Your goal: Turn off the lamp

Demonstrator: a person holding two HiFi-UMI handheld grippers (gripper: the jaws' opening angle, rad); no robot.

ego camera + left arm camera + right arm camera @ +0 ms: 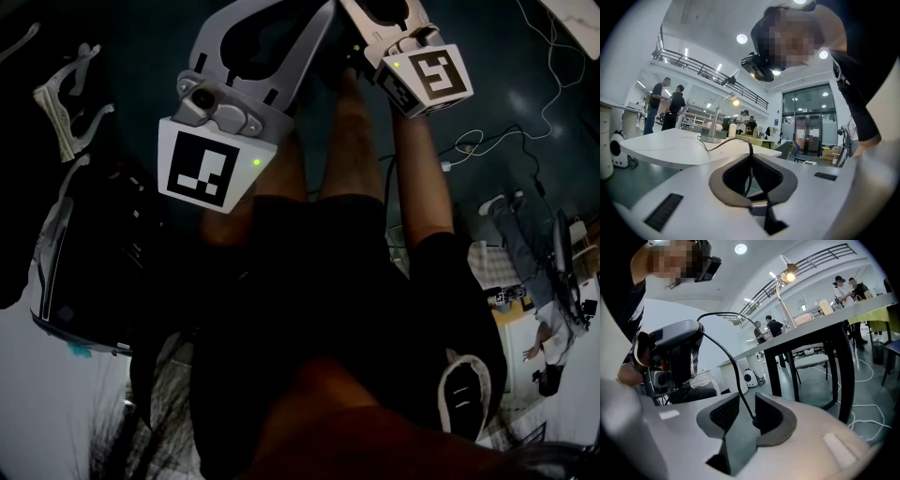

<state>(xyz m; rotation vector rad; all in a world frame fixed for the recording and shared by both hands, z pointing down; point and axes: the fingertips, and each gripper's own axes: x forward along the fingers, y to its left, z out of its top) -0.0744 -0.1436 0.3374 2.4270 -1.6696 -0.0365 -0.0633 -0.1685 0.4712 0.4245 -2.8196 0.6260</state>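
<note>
The desk lamp (735, 101) glows on a white table (670, 147), its base (711, 139) far from both grippers. Its black cord (724, 143) arches off the table into my left gripper (751, 157), which is shut on it. In the right gripper view the lit lamp (790, 276) stands up on the table (820, 317). The cord (724, 348) loops from the left gripper (675, 355) down between the pads of my right gripper (743, 414). That gripper is open, with a gap beside the cord. The head view shows only the marker cubes (202, 169) (431, 75) above the person's legs.
Black table legs (773, 371) stand close to the right gripper. Loose cables (869, 416) lie on the floor, and a small white device (750, 377) sits there too. Several people stand at benches behind (670, 105). Glass doors (811, 126) are at the far end.
</note>
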